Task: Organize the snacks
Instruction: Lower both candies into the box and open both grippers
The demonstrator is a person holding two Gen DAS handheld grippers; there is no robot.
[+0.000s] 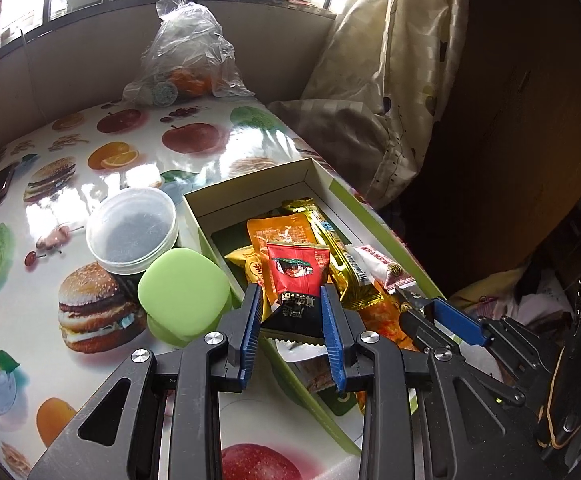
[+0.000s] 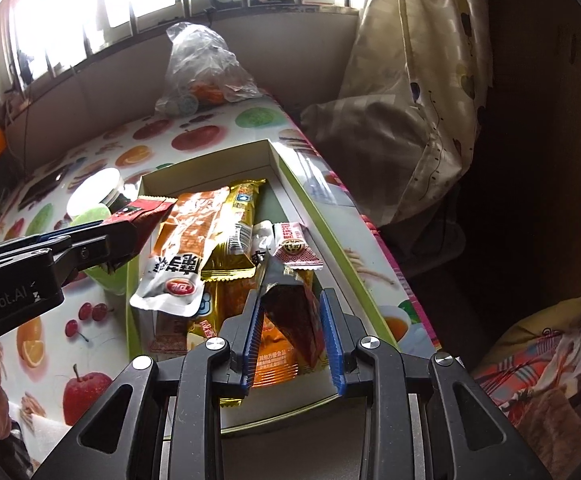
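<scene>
The left gripper (image 1: 290, 300) has its jaws clamped on a red sachet (image 1: 298, 276); the right gripper (image 2: 290, 308) has its jaws clamped on a dark packet (image 2: 294, 312) over the box (image 2: 322, 240).

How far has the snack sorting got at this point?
Done: several packets already lie in the box, including the gold bar. In hand: the left tool grips a red packet over the box; the right tool straddles a dark packet. Left: setting both down.
</scene>
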